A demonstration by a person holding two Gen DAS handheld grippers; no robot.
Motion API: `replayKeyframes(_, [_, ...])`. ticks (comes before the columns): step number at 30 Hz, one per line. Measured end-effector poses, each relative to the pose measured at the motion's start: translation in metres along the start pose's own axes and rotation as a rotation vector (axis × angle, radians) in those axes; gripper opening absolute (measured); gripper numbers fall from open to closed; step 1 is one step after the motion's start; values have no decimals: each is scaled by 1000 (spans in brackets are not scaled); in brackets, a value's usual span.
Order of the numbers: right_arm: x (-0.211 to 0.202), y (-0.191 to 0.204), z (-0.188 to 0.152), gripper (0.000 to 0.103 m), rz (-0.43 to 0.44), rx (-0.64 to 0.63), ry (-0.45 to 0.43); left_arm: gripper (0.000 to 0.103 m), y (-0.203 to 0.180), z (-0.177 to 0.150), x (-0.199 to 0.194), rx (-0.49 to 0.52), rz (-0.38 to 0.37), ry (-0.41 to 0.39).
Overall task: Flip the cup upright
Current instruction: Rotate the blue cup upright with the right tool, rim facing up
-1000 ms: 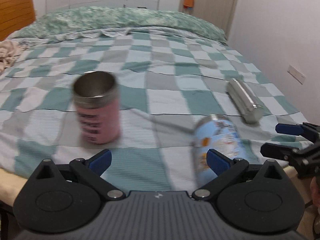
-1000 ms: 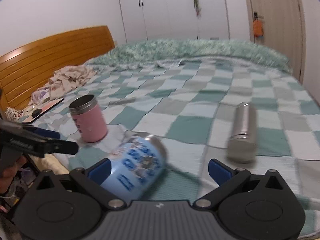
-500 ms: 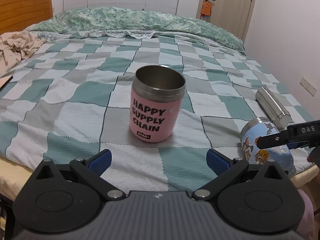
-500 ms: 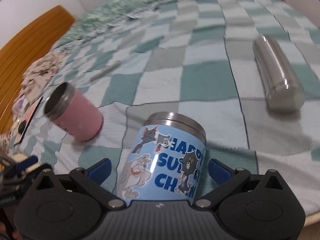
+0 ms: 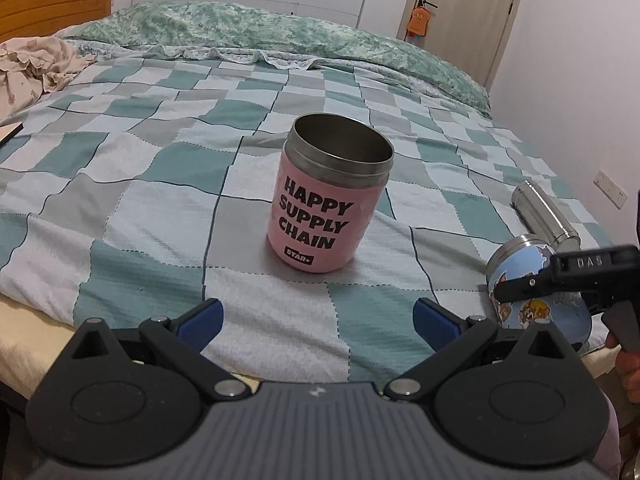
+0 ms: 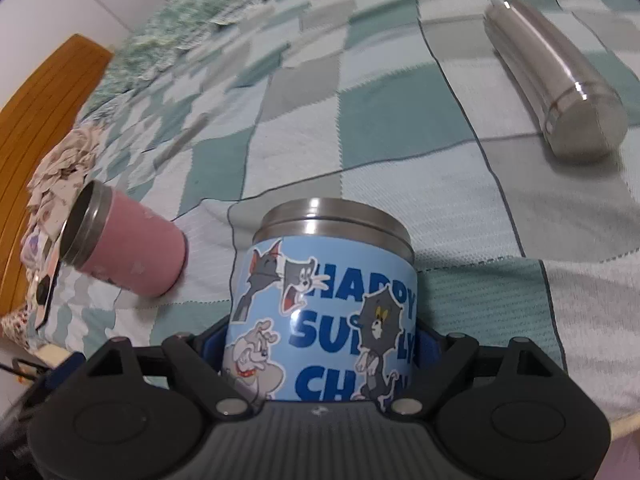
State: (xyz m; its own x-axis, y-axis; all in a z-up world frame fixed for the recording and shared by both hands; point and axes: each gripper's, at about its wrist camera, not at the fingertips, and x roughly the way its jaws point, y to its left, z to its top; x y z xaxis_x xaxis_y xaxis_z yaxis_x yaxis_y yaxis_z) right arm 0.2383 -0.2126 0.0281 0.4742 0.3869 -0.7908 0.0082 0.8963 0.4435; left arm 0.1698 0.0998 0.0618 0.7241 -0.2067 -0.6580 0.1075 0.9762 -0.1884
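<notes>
A blue cartoon-printed cup [image 6: 324,312] lies on its side on the checked bedspread, steel rim pointing away. My right gripper [image 6: 320,344] has its blue pads pressed on both sides of the cup's body. In the left wrist view the same cup [image 5: 532,300] lies at the bed's near right edge with the right gripper [image 5: 560,276] around it. A pink cup [image 5: 330,196] stands upright, mouth up, ahead of my left gripper [image 5: 316,316], which is open and empty, a short way back from it.
A steel flask [image 6: 556,76] lies on its side to the right of the blue cup, also seen in the left wrist view [image 5: 544,216]. Crumpled clothes [image 5: 32,64] lie at the far left. The bed's front edge [image 5: 36,320] is close below the grippers.
My right gripper moved in over the blue cup and closed its pads on the body. The left gripper swung to face the pink cup and moved a little closer.
</notes>
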Motion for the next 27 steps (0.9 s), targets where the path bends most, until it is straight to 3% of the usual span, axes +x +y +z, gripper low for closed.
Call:
replayKeyframes(8, [-24,-4,-18,85,72,-64,-129,103,4,-1,-6,-18,6,-10])
replayKeyframes(16, [-50,22,-7,84,149,-184,-300,103,7,2,-13,-32,9,-32])
replayKeyframes(22, [-48,80,8,84,62,-418,-521,103,7,5,-19,-32,22,-75])
replayKeyframes(27, [-14,111,24,84,23,-479,-572,103,12,6,-19,-30,66,-119])
